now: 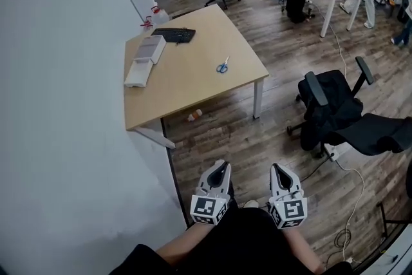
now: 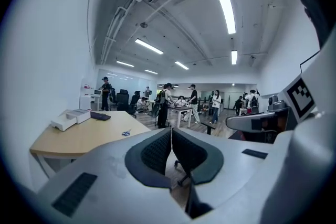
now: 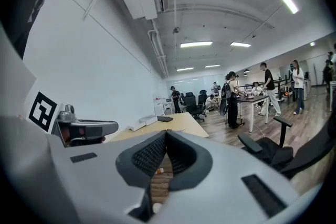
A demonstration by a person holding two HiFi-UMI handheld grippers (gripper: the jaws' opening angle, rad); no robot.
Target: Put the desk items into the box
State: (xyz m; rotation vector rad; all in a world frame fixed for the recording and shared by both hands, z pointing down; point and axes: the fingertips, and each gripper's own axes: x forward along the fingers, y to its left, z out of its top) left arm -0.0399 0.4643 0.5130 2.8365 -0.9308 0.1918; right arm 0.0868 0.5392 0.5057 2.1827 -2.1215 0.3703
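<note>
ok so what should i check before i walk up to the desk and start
1. Grippers empty: ok. The left gripper and right gripper hold nothing.
2. Grippers open for a grasp: not ok. Both are shut.
3. Items within reach: not ok. The scissors and keyboard lie on the desk, well ahead.
4. State of the white box: cannot tell. It sits at the desk's wall side; whether it is open is unclear.
5. Walkway: ok, probably. The office chair stands off to the right; a small object lies on the floor by the desk.
</note>
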